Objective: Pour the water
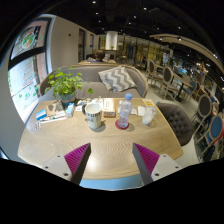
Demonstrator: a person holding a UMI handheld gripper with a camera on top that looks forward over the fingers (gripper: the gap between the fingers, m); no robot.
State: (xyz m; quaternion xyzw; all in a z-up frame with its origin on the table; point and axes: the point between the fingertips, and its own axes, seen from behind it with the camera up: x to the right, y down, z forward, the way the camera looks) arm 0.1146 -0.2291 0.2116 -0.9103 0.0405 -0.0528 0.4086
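A clear water bottle (124,110) with a blue cap stands on a dark coaster on the round wooden table (110,145). Left of it sits a white mug (93,115) with a dark print. A small pale cup (148,114) stands right of the bottle. My gripper (110,158) hangs over the table's near edge, well short of the bottle. Its two fingers with magenta pads (75,155) are spread wide, with only bare tabletop between them.
A potted green plant (66,87) stands at the table's far left, with papers (52,113) beside it. A grey sofa with a patterned cushion (116,78) lies behind the table. Chairs (180,122) and more tables fill the room to the right.
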